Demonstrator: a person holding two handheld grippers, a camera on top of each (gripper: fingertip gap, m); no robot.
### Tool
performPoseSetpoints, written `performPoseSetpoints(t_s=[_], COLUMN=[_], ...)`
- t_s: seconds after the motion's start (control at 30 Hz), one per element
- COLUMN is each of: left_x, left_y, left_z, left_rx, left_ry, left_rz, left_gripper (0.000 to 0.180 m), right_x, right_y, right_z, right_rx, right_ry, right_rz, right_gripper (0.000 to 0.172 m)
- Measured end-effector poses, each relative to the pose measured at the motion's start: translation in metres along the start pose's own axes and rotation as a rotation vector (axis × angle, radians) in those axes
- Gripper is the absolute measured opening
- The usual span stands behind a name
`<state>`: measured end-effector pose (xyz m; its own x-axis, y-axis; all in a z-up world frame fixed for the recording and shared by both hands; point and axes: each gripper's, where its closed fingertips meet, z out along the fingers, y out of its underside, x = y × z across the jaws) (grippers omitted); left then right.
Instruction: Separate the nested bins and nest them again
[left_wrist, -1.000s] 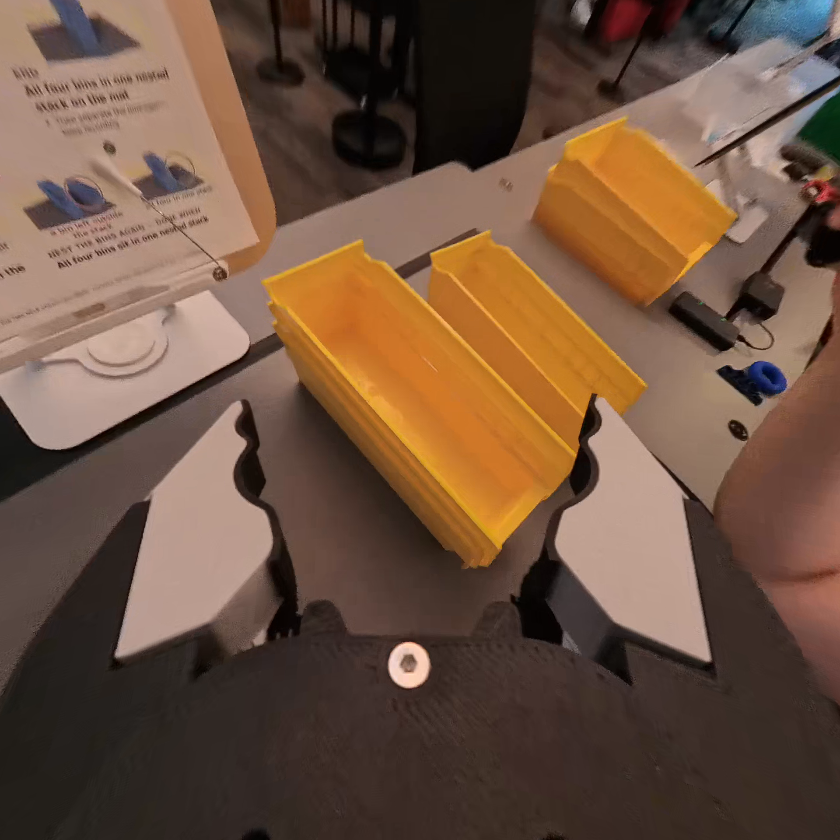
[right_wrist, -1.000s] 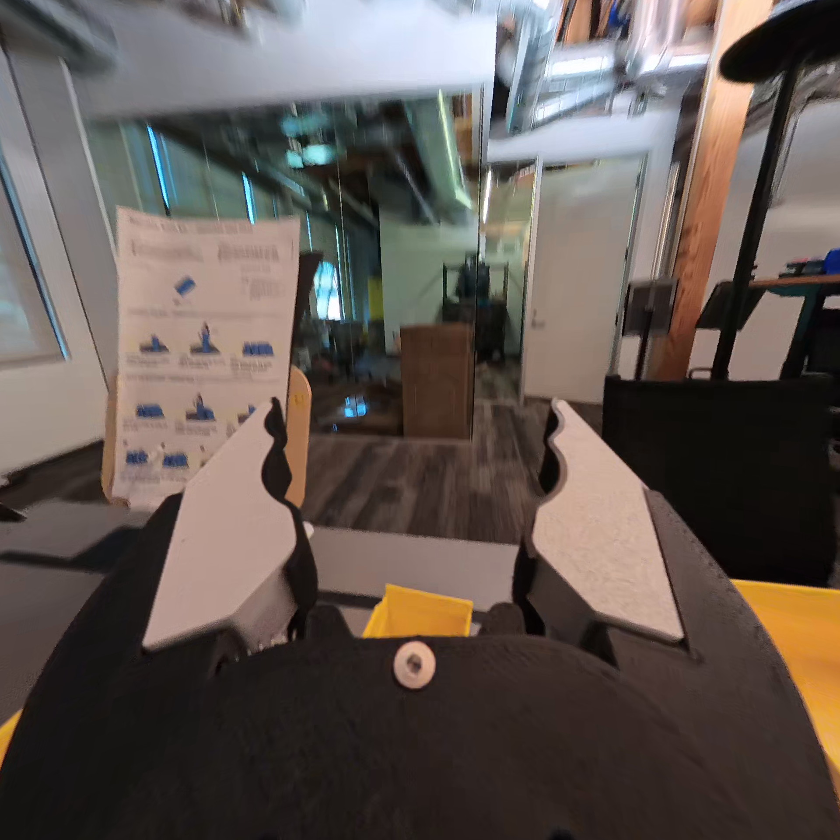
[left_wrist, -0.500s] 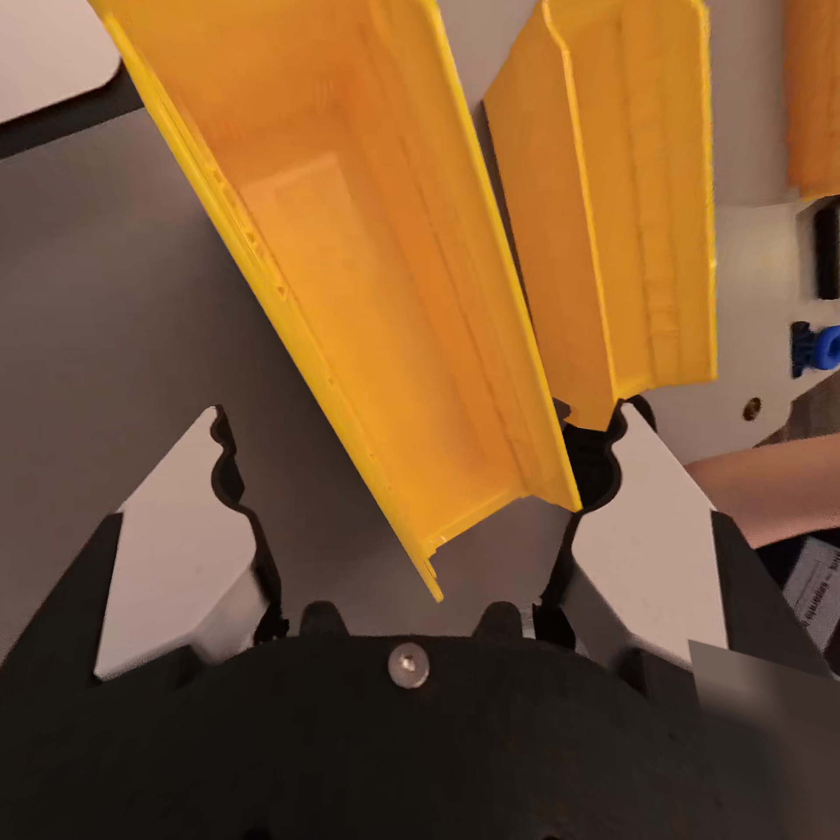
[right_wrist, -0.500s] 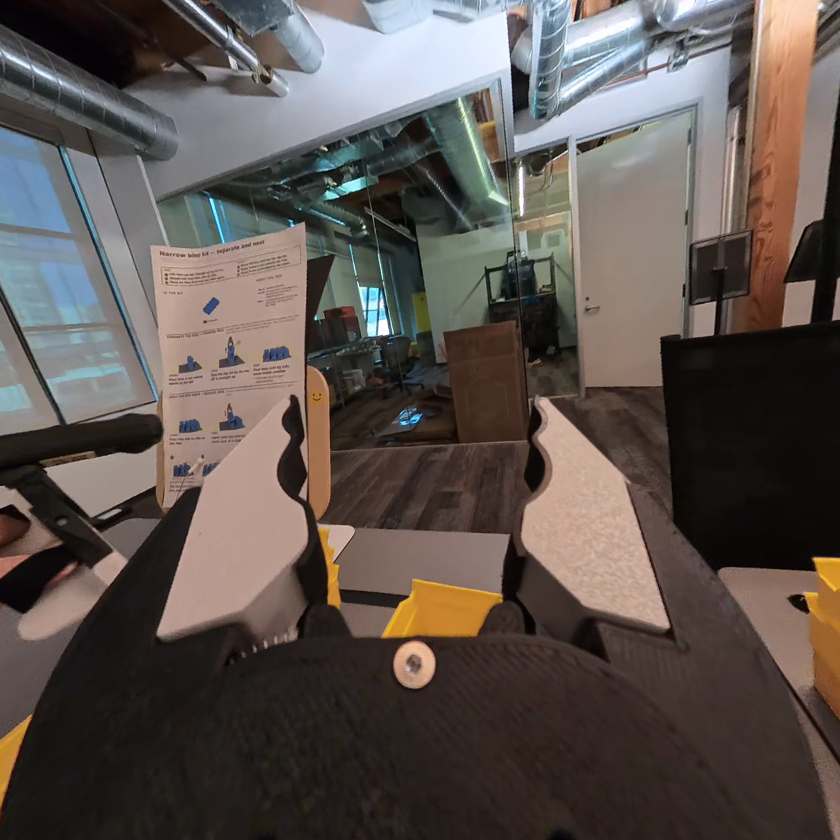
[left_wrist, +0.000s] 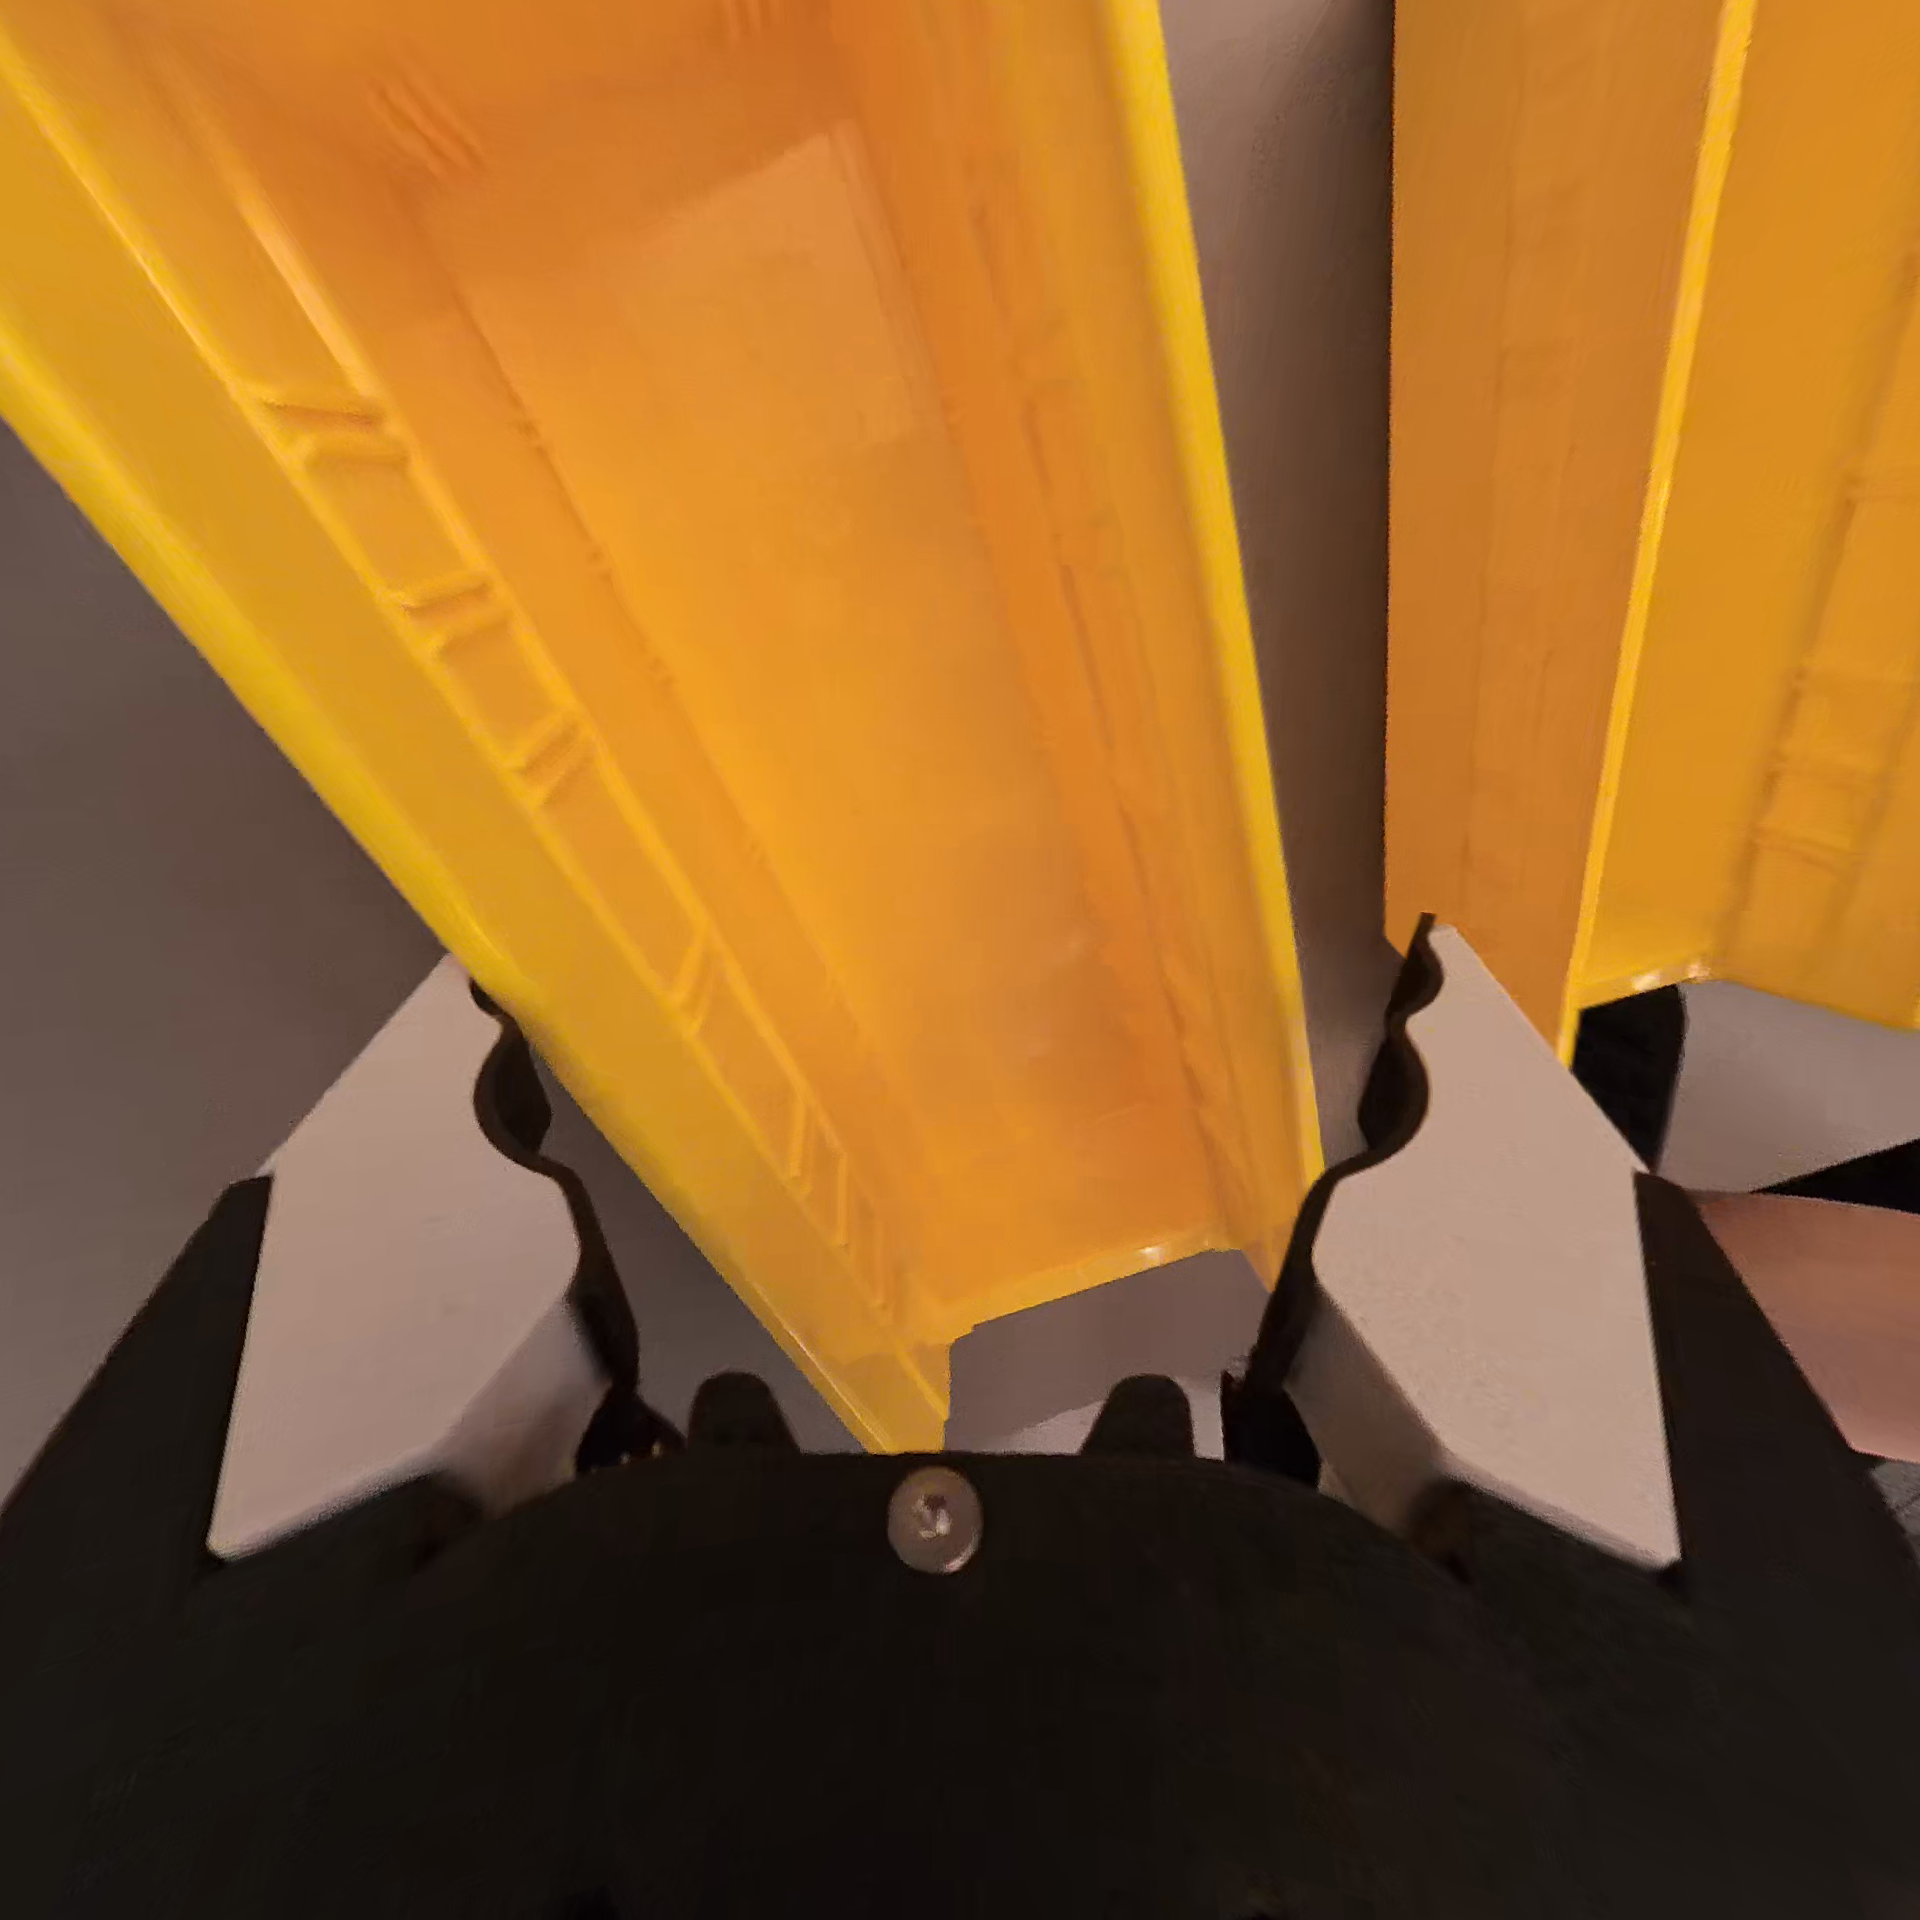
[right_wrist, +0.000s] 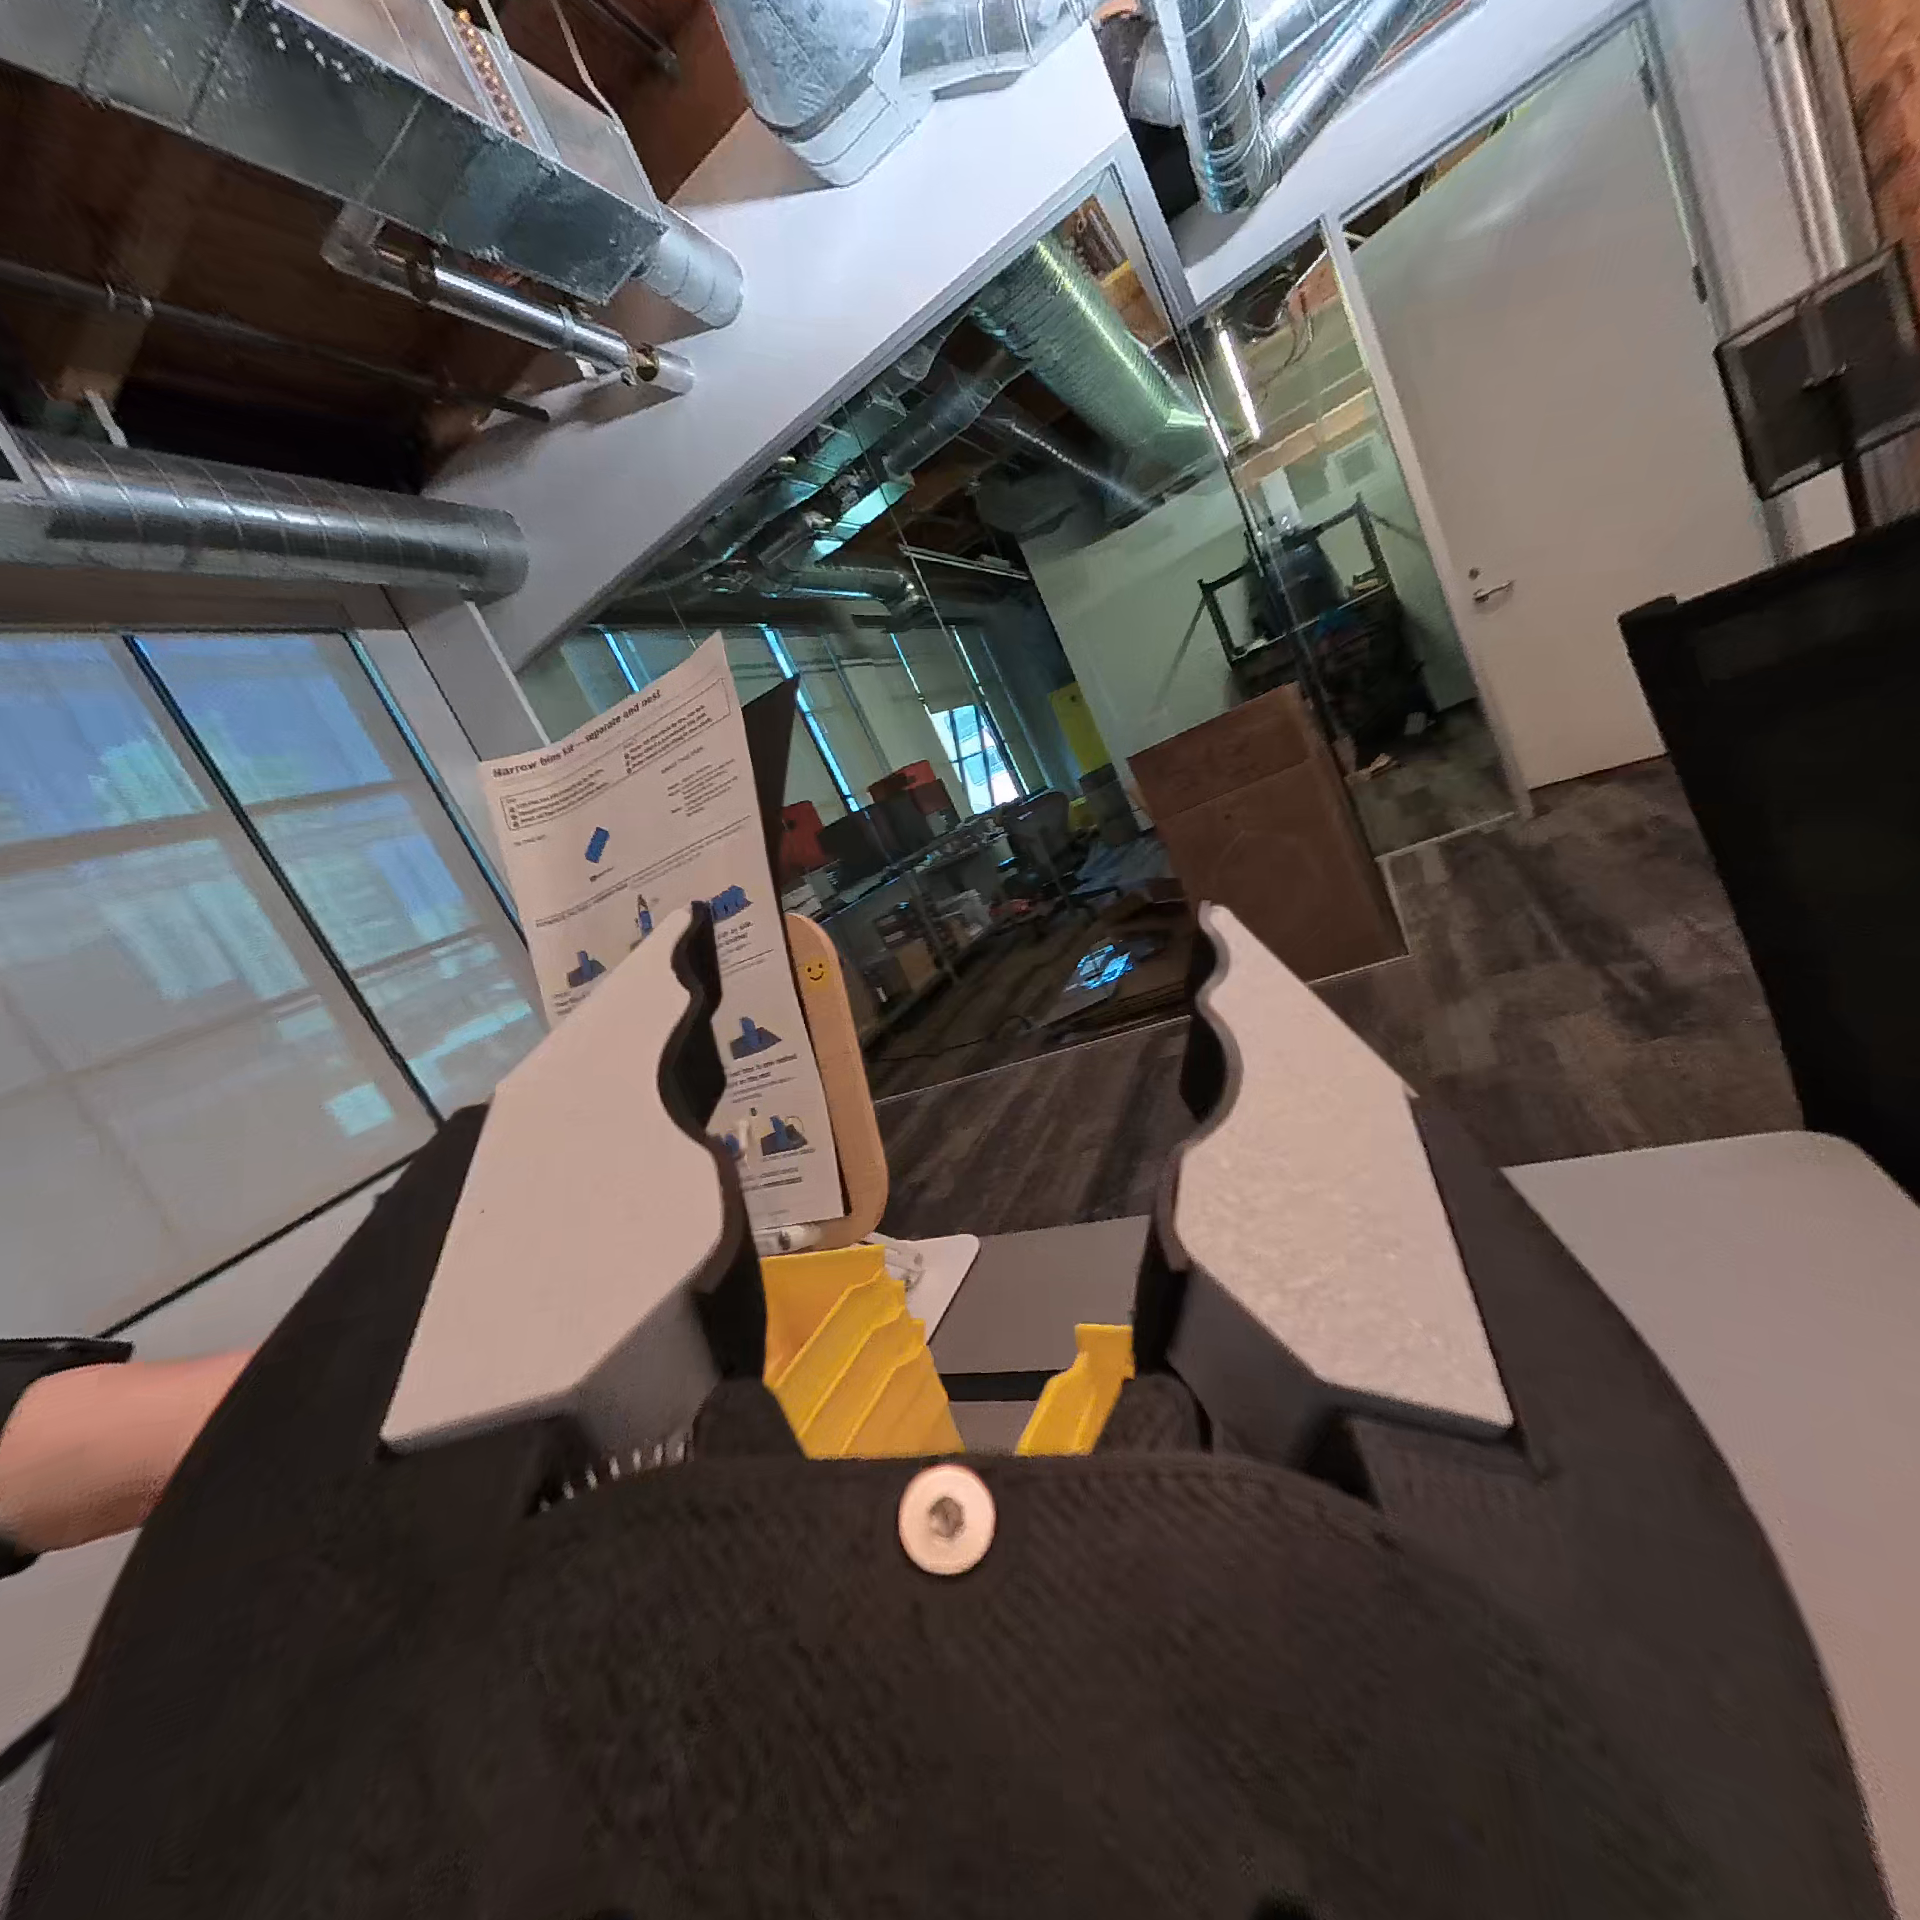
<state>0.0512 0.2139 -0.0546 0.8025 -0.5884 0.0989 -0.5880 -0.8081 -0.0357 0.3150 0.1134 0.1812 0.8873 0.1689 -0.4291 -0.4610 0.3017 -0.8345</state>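
Yellow bin (left_wrist: 790, 665) is lying lengthwise between the left gripper's (left_wrist: 935, 1039) wide-apart jaws; right gripper's (right_wrist: 951, 1023) are gaping empty.

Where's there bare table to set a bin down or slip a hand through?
Bare grey table lies left of the nested yellow bins. A narrow strip separates them from the single yellow bin; the left gripper straddles it, crowded. The right gripper's view shows clear table at right.
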Motion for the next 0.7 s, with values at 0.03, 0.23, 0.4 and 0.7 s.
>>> performPoseSetpoints(t_s=[0.03, 0.23, 0.4, 0.7], left_x=[-0.002, -0.011, -0.011, -0.012], left_y=[0.001, 0.001, 0.001, 0.005], left_z=[0.001, 0.004, 0.005, 0.003], left_rx=[-0.014, -0.056, -0.070, -0.136], left_ry=[-0.019, -0.079, -0.092, -0.113], left_rz=[0.005, 0.006, -0.004, 0.009], left_gripper=[0.158, 0.148, 0.149, 0.137], right_x=[0.000, -0.010, -0.013, -0.013], right_y=[0.001, 0.011, 0.018, 0.020], right_z=[0.000, 0.005, 0.009, 0.009], right_rx=[-0.004, -0.070, -0.101, -0.108], right_ry=[-0.004, -0.041, -0.065, -0.086], right_rz=[0.012, -0.005, 0.010, 0.050], right_gripper=[0.090, 0.090, 0.090, 0.090])
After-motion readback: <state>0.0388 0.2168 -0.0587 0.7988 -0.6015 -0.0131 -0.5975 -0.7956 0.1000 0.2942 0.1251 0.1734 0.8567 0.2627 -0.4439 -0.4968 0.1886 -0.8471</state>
